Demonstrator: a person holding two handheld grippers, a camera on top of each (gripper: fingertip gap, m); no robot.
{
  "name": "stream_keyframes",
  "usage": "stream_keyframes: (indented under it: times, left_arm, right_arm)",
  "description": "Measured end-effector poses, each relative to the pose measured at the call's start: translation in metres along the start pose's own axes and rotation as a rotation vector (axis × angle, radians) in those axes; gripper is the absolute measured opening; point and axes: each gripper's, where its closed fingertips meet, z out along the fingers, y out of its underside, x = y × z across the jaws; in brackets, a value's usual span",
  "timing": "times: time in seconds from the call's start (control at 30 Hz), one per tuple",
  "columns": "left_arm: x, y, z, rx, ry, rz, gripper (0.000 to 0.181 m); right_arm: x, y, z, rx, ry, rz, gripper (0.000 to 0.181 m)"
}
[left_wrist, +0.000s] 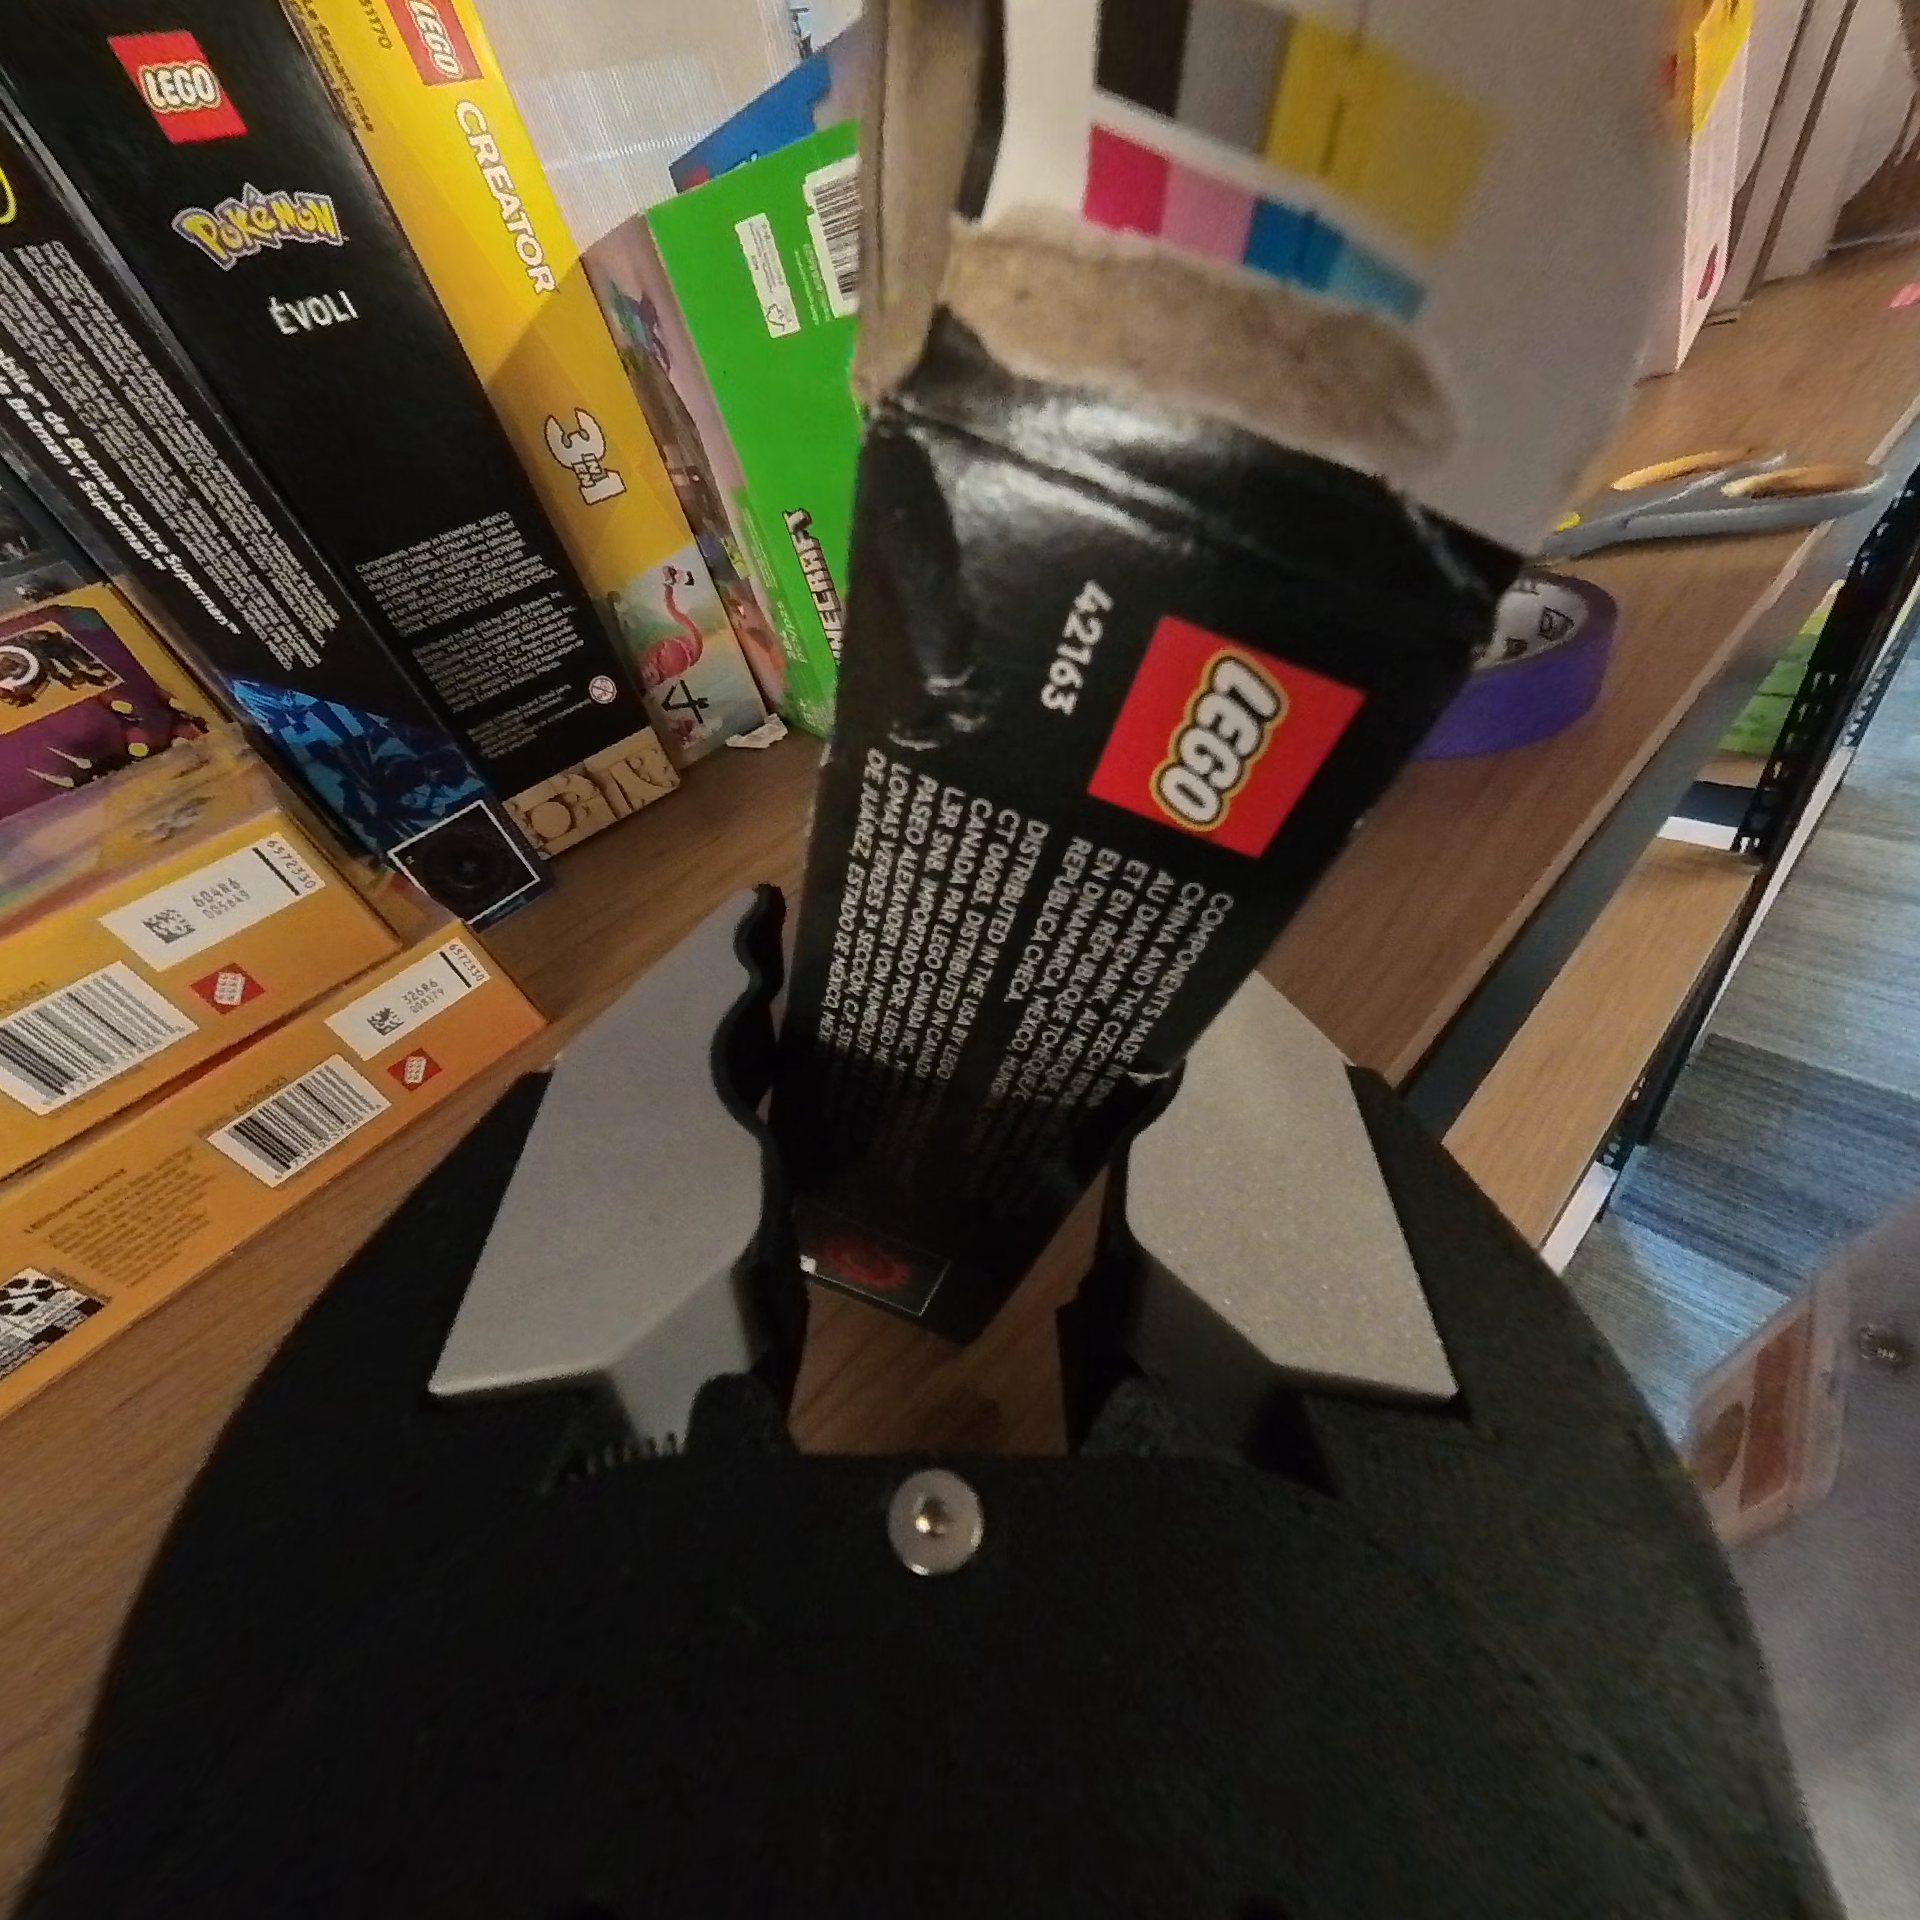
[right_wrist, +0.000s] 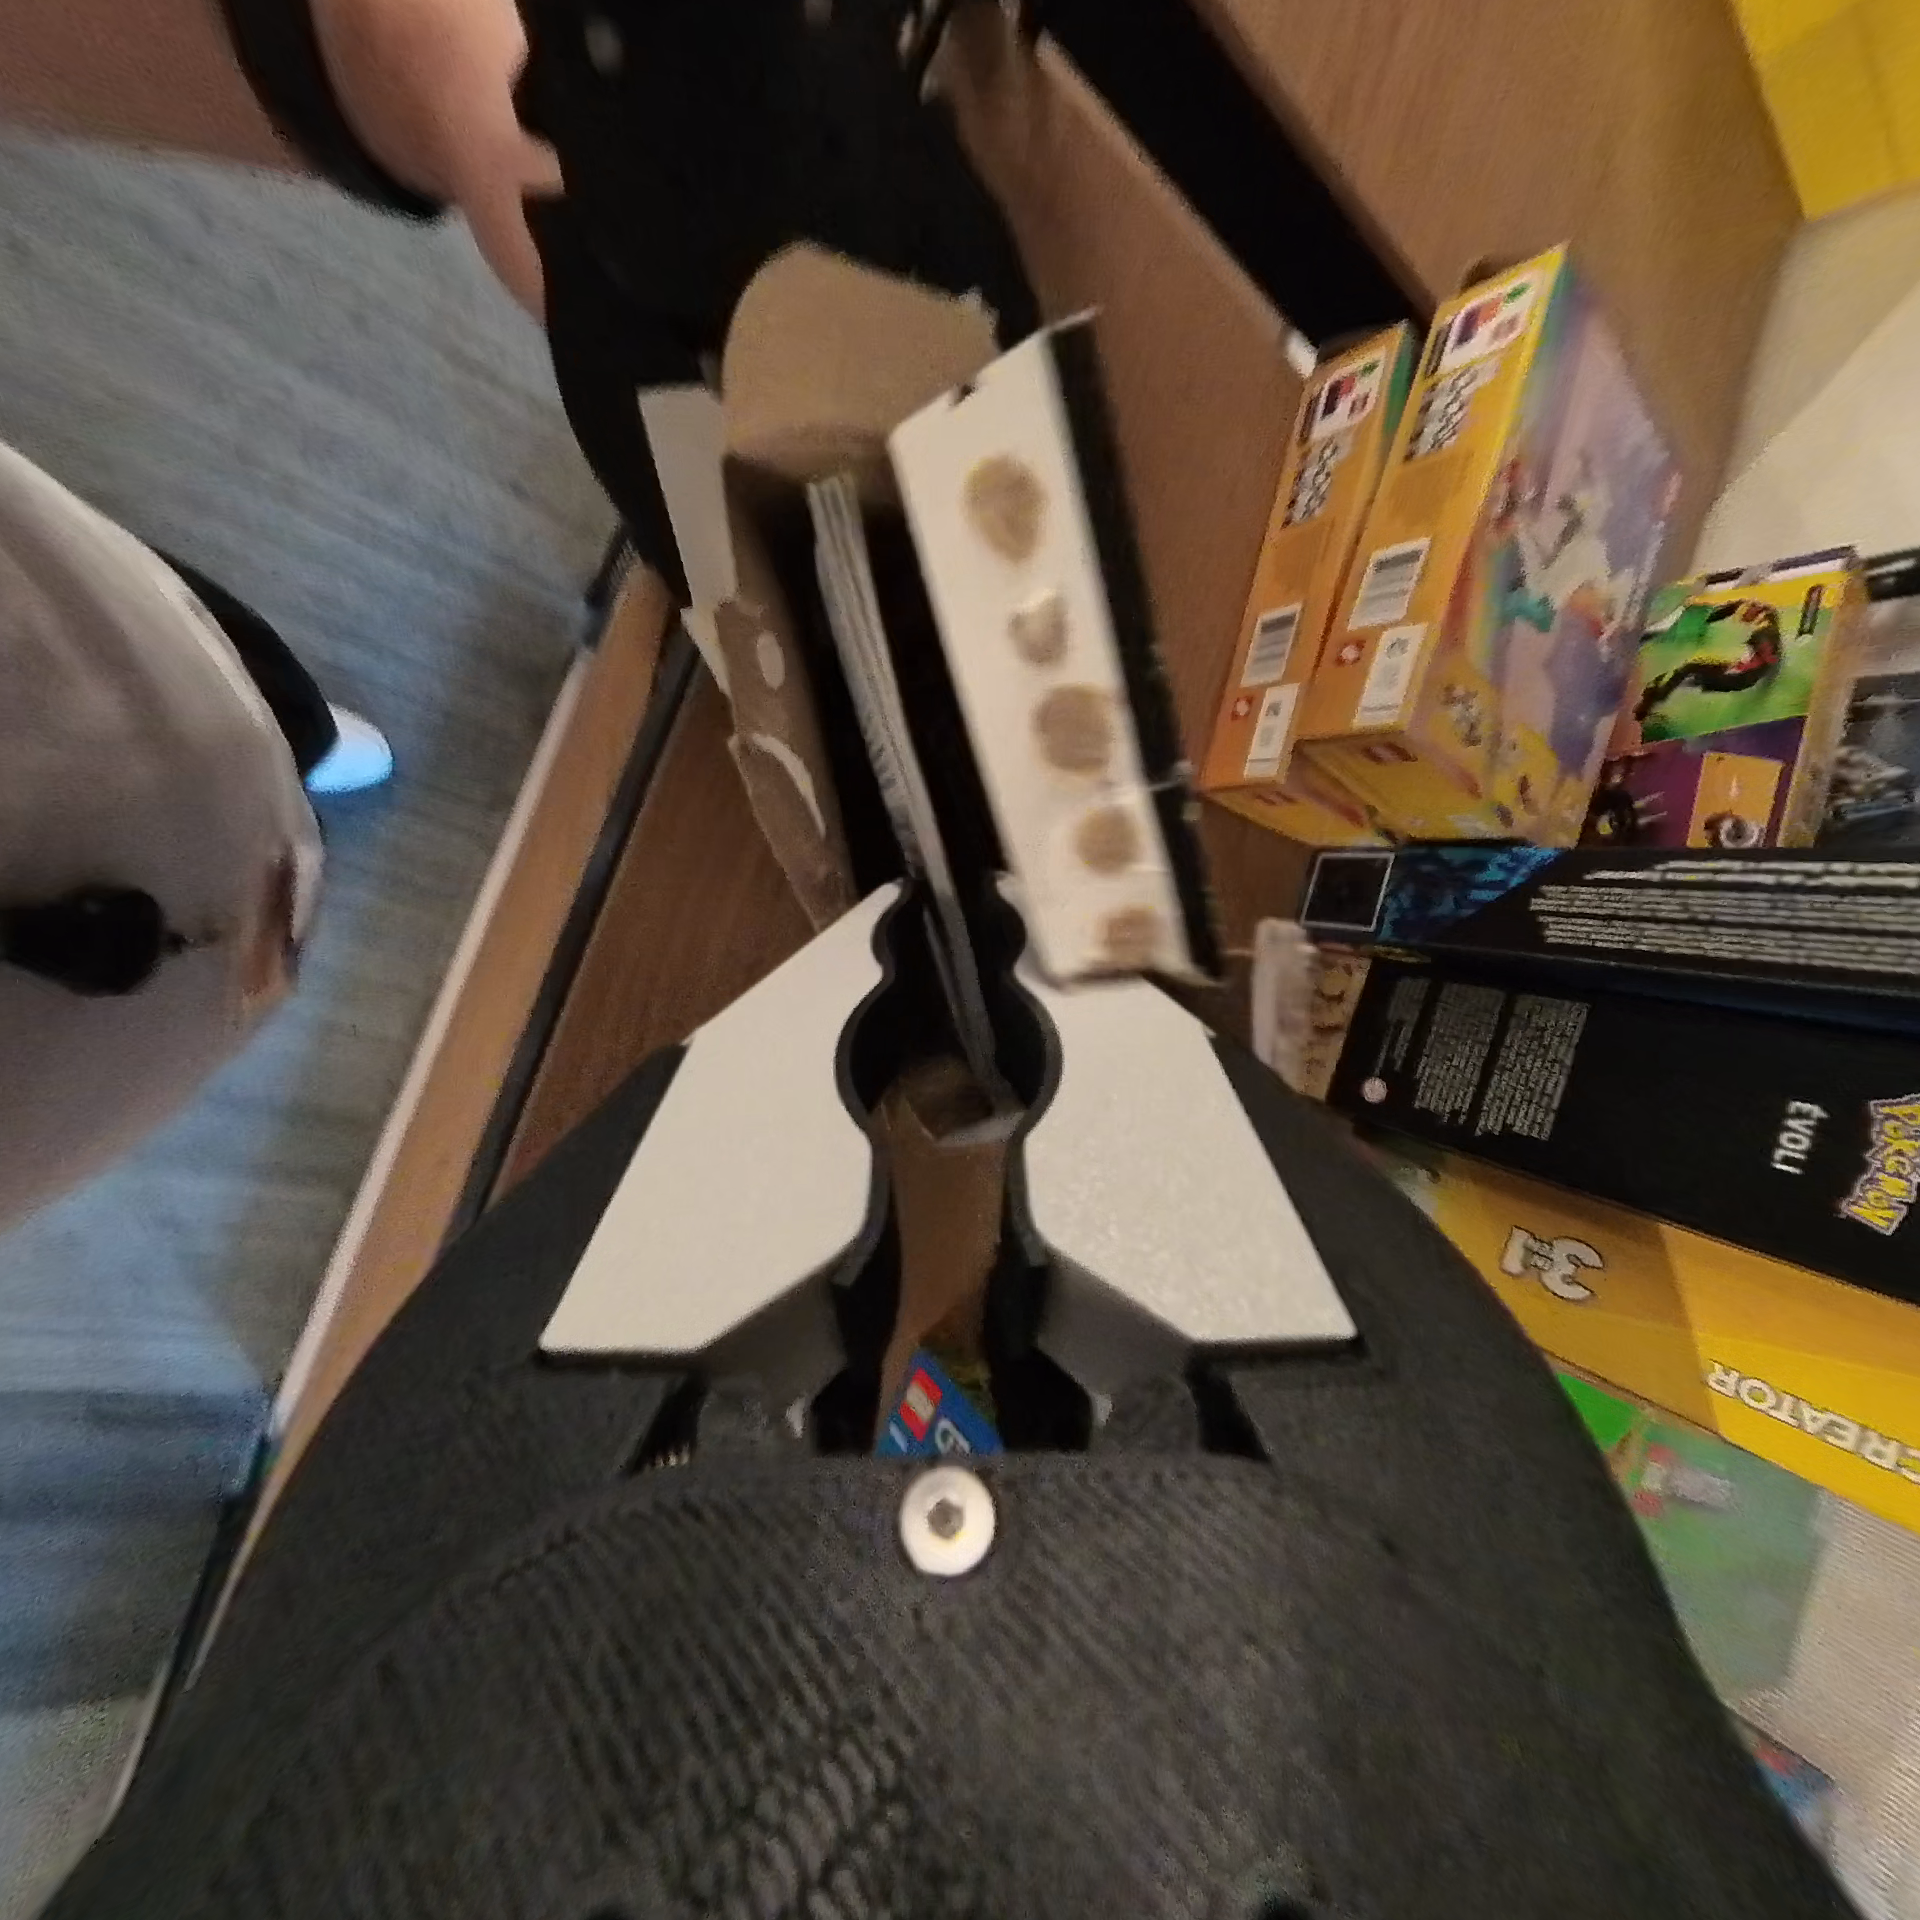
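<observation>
The left gripper (left_wrist: 961, 1049) is clamping the lower end of a black toy box (left_wrist: 1091, 790), holding it tilted above the front edge of the wooden shelf (left_wrist: 1382, 894). The right gripper (right_wrist: 948, 997) is closing its fingers on a thin booklet (right_wrist: 883, 717) sticking out of the box's torn-open end, beside a white flap (right_wrist: 1049, 675). Judging by the ragged card, a skewed pull could be ripping the flap further or sliding the box loose. Boxed sets (left_wrist: 343, 436) are leaning along the shelf's left side, purple tape (left_wrist: 1538, 665) is lying behind, crowding any swing.
</observation>
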Motion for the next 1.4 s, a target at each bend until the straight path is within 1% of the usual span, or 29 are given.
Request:
stream_keyframes:
  times: [0.03,0.07,0.1,0.2,0.33,0.43,0.6,0.73,0.8,0.87,0.9,0.97,1.03,1.17,1.3,1.4]
  left_arm:
    - [0.0,0.0,0.0,-0.003,-0.001,-0.004,0.064]
    - [-0.001,0.0,0.0,-0.005,-0.002,-0.007,0.064]
    - [-0.001,0.0,0.0,-0.005,-0.002,-0.007,0.064]
    - [0.0,0.0,0.0,0.001,-0.007,0.011,0.064]
    - [0.0,0.0,-0.001,0.007,-0.012,0.016,0.063]
    - [-0.002,0.0,-0.001,0.002,-0.008,-0.01,0.062]
    - [0.002,-0.001,-0.001,0.003,0.008,0.0,0.062]
    - [0.01,-0.002,0.001,0.005,0.04,0.005,0.062]
    - [0.013,-0.003,0.002,0.005,0.044,0.021,0.062]
    - [0.014,-0.003,0.001,0.003,0.04,0.029,0.061]
    - [0.014,-0.002,0.001,0.001,0.04,0.026,0.061]
    - [0.015,-0.002,0.001,0.001,0.045,0.028,0.06]
    - [0.015,-0.002,0.001,-0.005,0.044,0.035,0.06]
    - [0.018,-0.001,0.003,-0.02,0.045,0.036,0.058]
    - [0.016,0.0,0.004,0.004,0.034,0.031,0.058]
    - [0.021,-0.002,0.004,0.004,0.023,0.088,0.056]
  right_arm:
    - [0.0,0.002,0.005,-0.028,0.015,-0.023,0.014]
    - [0.001,0.002,0.006,-0.043,0.03,-0.052,0.011]
    - [0.0,0.002,0.006,-0.059,0.03,-0.081,0.003]
    - [0.006,-0.001,-0.002,-0.076,0.083,-0.131,0.002]
    - [0.027,-0.014,-0.03,-0.016,0.295,-0.194,0.002]
    - [0.031,-0.023,-0.045,0.064,0.443,-0.241,0.002]
    - [0.021,-0.014,-0.032,0.044,0.477,-0.344,0.002]
    - [0.01,-0.009,-0.018,0.033,0.412,-0.387,0.003]
    - [0.007,-0.002,-0.011,-0.009,0.383,-0.415,0.003]
    - [0.001,0.01,-0.005,-0.069,0.31,-0.412,0.003]
    - [-0.001,0.015,-0.003,-0.092,0.266,-0.382,0.003]
    - [-0.006,0.018,-0.003,-0.096,0.181,-0.338,0.003]
    - [-0.006,0.019,-0.002,-0.106,0.138,-0.325,0.003]
    - [-0.002,0.021,0.003,-0.152,0.077,-0.301,0.003]
    - [0.0,0.025,0.007,-0.176,0.017,-0.27,0.003]
    - [-0.007,0.032,0.002,-0.216,-0.007,-0.3,0.003]
